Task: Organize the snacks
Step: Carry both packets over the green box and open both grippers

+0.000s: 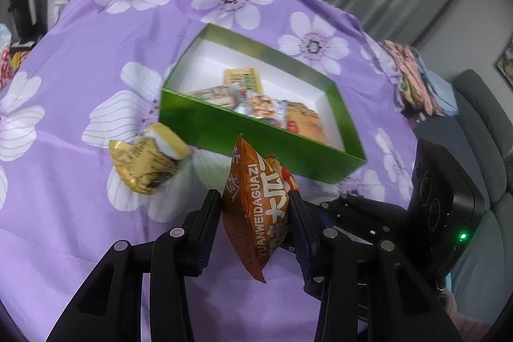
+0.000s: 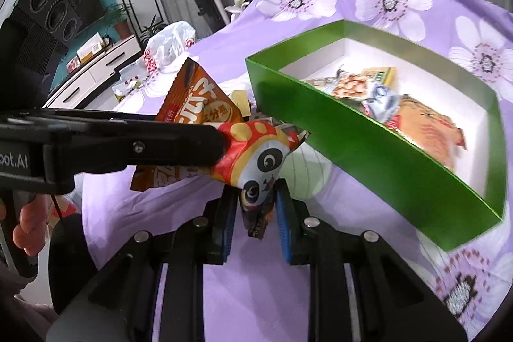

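Observation:
My left gripper is shut on an orange seed packet, which stands on edge just in front of the green box. In the right wrist view this left gripper comes in from the left with the orange packet. My right gripper is shut on a red panda-print packet, close beside the box's near wall. Several snack packets lie inside the box. A gold-wrapped snack lies on the purple flowered cloth, left of the box.
A white plastic bag sits at the cloth's far left edge, with a TV cabinet and speaker behind. A patterned bundle lies at the right edge beside a grey sofa. A person's hand grips the left handle.

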`<action>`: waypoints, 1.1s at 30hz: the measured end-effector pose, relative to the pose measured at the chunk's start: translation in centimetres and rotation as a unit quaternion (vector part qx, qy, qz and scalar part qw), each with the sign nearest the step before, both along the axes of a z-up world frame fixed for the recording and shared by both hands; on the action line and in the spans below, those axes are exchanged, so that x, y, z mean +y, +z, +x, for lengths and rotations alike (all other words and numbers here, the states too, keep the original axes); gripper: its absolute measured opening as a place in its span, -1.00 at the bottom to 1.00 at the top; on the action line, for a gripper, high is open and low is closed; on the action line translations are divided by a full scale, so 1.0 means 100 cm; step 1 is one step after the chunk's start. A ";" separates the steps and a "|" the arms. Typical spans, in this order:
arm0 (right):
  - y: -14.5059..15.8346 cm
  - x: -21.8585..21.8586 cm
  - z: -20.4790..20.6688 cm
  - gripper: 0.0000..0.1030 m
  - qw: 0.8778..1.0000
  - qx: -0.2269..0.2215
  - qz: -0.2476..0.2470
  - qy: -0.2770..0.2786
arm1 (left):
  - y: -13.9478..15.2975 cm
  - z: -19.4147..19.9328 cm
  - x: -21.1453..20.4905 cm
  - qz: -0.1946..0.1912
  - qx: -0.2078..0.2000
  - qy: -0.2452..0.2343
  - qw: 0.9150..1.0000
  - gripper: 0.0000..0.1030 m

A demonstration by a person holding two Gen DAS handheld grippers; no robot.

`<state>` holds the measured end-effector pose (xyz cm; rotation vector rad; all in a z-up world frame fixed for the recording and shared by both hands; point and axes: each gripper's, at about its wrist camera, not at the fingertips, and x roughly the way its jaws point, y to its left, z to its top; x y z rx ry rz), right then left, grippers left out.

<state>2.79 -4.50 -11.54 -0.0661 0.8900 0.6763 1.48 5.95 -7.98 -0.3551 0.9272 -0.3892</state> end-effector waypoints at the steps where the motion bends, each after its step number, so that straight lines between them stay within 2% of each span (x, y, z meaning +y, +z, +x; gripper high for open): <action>1: 0.003 -0.002 -0.002 -0.54 1.000 -0.002 0.000 -0.004 | 0.003 -0.002 -0.002 0.000 -0.003 -0.004 1.000 -0.17; 15: 0.047 -0.036 -0.023 -0.54 0.997 -0.062 0.016 -0.039 | 0.049 -0.013 -0.029 0.006 -0.059 -0.036 0.998 -0.17; 26: 0.066 -0.060 -0.011 -0.54 0.993 -0.095 0.030 -0.065 | 0.074 0.007 -0.053 0.020 -0.088 -0.058 0.994 -0.17; 33: 0.072 -0.074 0.006 -0.54 0.990 -0.110 0.029 -0.085 | 0.080 0.032 -0.065 0.012 -0.093 -0.071 0.993 -0.17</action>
